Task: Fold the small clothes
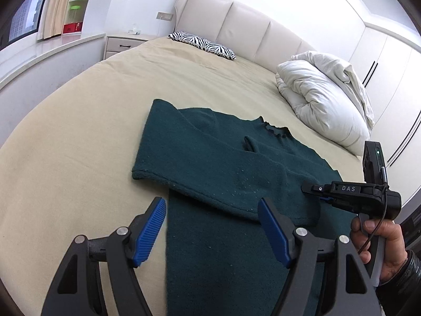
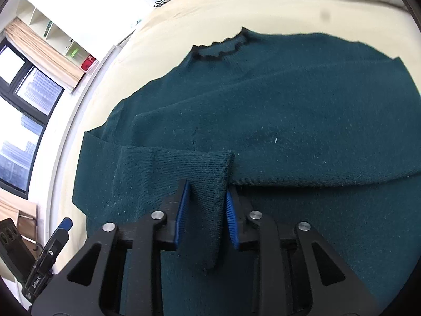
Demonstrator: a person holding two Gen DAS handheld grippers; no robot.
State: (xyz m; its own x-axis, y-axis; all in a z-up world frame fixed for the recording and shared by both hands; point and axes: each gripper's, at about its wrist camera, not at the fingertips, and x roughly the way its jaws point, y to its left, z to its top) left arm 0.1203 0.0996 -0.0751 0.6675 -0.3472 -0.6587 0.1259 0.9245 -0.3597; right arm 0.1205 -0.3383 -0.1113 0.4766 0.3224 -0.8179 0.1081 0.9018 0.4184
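The right gripper (image 2: 206, 208) has its two blue pads (image 2: 181, 213) part closed around the cuff (image 2: 208, 184) of one sleeve, which passes between them; whether they squeeze the knit or only flank it is hard to say from this angle. The left gripper (image 1: 211, 233) stands spread wide, its two pads holding nothing, poised over the near edge of the sweater (image 1: 223, 163).

There is one sweater, dark green, lying flat on the bed (image 1: 79, 131) with its dark-trimmed collar (image 2: 221, 46) toward the headboard (image 1: 236, 23). Both sleeves are folded across the chest. Its hem is cut off by the grippers in both views.

Farther out: one zebra pillow (image 1: 202, 42), one bunched white duvet (image 1: 323, 97), one nightstand (image 1: 123, 44). One hand (image 1: 379, 247) shows at the right edge of the left view, its wrist cut off; the other is out of sight
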